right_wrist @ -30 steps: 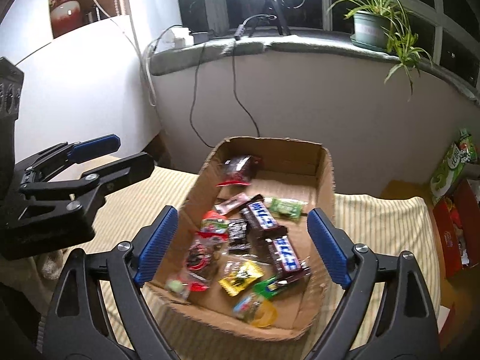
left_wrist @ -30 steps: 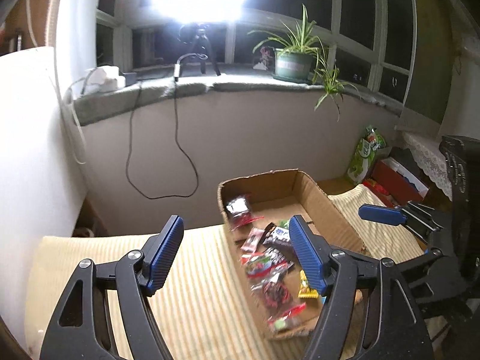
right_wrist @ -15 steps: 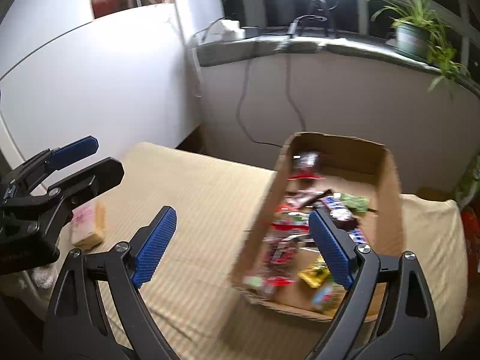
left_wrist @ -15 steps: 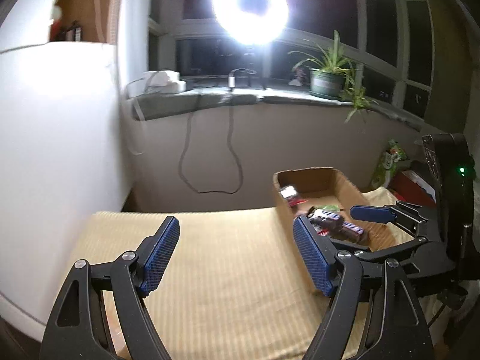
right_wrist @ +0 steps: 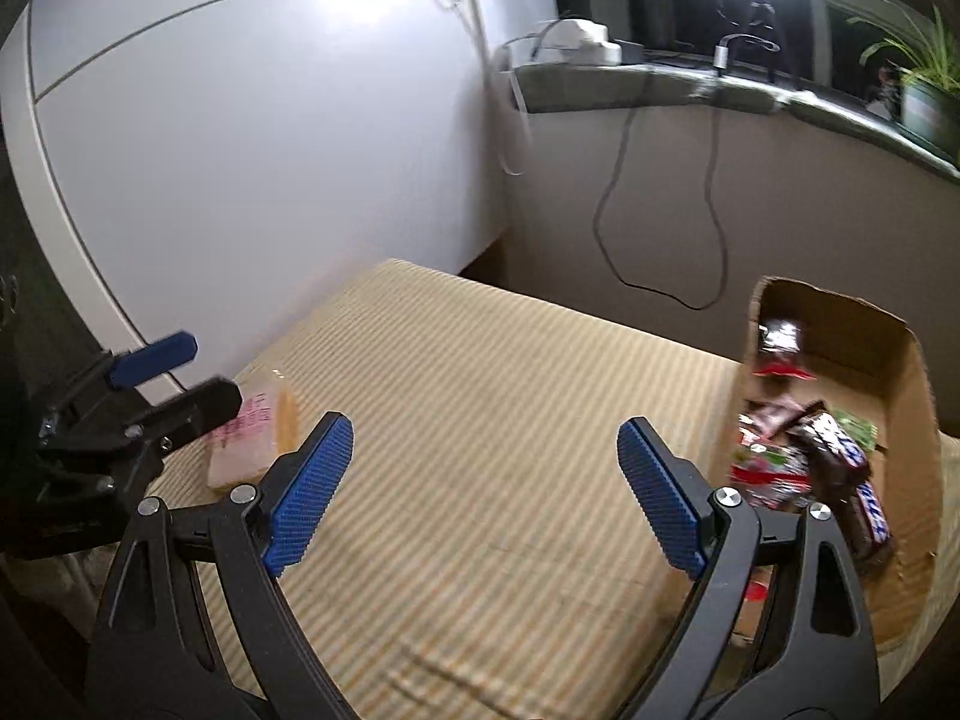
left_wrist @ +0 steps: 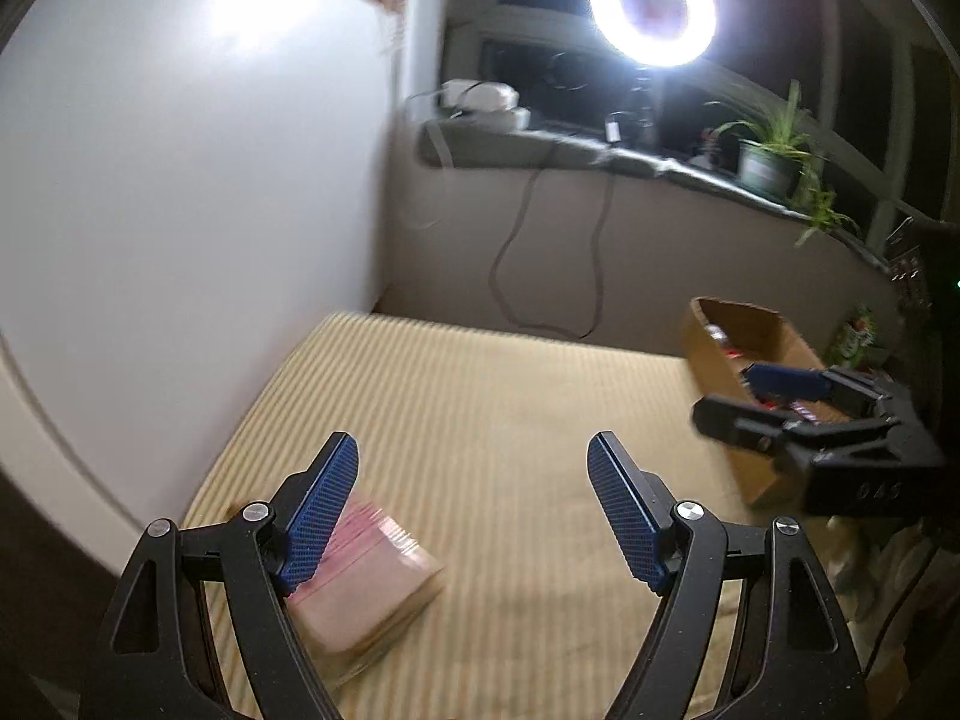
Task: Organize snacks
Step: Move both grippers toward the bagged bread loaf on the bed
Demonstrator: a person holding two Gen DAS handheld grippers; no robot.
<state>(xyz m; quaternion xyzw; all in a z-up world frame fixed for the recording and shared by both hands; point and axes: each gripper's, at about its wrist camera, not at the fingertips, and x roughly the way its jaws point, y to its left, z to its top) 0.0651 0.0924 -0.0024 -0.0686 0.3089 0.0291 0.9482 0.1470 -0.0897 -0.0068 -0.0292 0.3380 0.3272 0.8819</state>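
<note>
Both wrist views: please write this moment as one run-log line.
left gripper: open, empty | right gripper: open, empty | pink wrapped packet: on striped cloth | brown cardboard box: holds snacks

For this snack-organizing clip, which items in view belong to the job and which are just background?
Part of the job:
- cardboard box holding wrapped snacks
- chocolate bars in the box
- pink-wrapped packet lying alone on the striped cloth
- left gripper and right gripper, both open and empty

Just lying about:
- ring light
- potted plant
- hanging cable
- white cabinet
</note>
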